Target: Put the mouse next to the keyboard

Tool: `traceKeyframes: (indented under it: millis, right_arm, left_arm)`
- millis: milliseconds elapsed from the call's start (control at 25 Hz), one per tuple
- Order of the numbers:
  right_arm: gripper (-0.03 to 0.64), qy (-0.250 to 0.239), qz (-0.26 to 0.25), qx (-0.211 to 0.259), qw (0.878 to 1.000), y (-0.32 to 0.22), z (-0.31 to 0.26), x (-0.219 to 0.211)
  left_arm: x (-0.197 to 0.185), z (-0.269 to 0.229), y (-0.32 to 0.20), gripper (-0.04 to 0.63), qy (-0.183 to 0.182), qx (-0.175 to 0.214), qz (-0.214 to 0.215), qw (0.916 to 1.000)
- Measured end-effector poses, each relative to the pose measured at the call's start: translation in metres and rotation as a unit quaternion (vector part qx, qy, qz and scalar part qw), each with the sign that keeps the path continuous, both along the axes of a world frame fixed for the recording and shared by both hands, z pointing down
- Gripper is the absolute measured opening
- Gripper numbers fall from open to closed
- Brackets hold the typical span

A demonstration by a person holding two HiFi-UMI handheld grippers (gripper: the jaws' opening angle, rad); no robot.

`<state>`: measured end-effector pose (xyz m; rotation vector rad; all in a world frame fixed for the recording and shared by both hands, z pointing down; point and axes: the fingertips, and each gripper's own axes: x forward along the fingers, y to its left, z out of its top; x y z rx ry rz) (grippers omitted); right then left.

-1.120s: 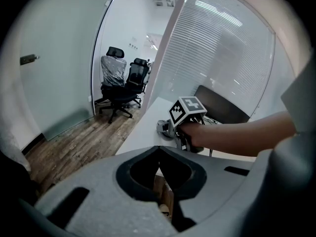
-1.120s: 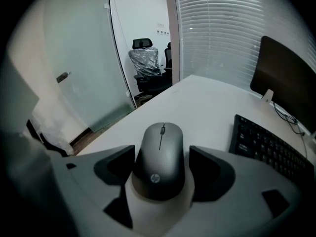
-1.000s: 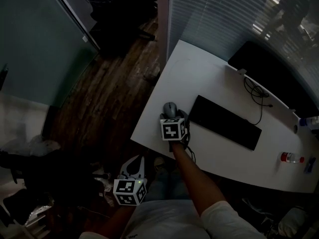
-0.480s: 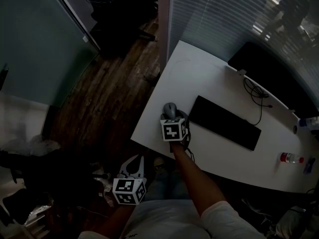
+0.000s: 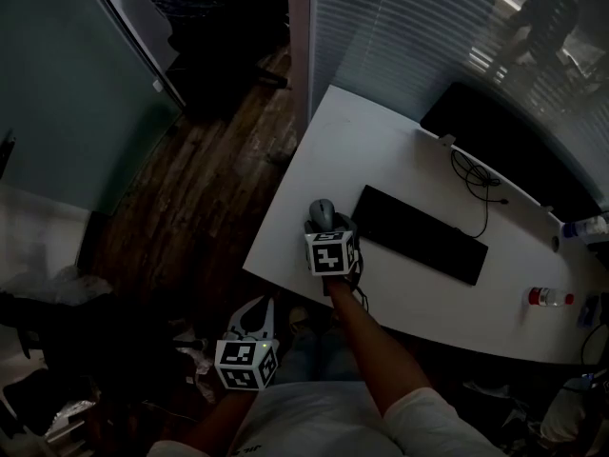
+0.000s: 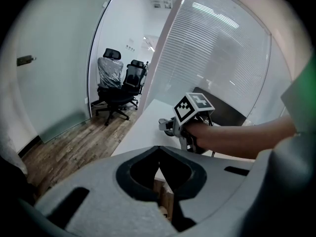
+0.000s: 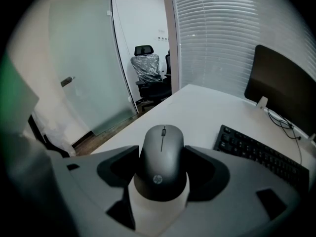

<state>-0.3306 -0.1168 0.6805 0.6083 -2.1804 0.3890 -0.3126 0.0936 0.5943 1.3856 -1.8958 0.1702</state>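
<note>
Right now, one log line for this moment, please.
right gripper: shut on mouse | mouse: left of keyboard, not touching | left gripper: shut, empty

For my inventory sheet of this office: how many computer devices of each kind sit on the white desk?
mouse: 1
keyboard: 1
monitor: 1
Total: 3
</note>
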Motion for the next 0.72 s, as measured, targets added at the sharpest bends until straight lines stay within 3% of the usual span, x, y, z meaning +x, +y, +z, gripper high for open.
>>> traceKeyframes:
  millis: [280,440,720]
  right_arm:
    - [0.293,-0.010,0.024,0.003,1.000,-0.002,-0.022,0.045]
    - [0.293,-0.024,0.066,-0.002,0.997,-0.009,-0.035,0.083]
    - [0.294,-0.016,0.133,0.029,0.991,-0.044,-0.048,0.173]
  left_arm:
    - [0.017,-0.012,-0.018,0.005,-0.006,0.016,0.028,0.9995]
    - [0.034,-0.023,-0.030,0.005,-0.012,0.024,0.052,0.9983]
    - [0.067,-0.034,-0.059,0.005,-0.020,0.040,0.109,0.9930]
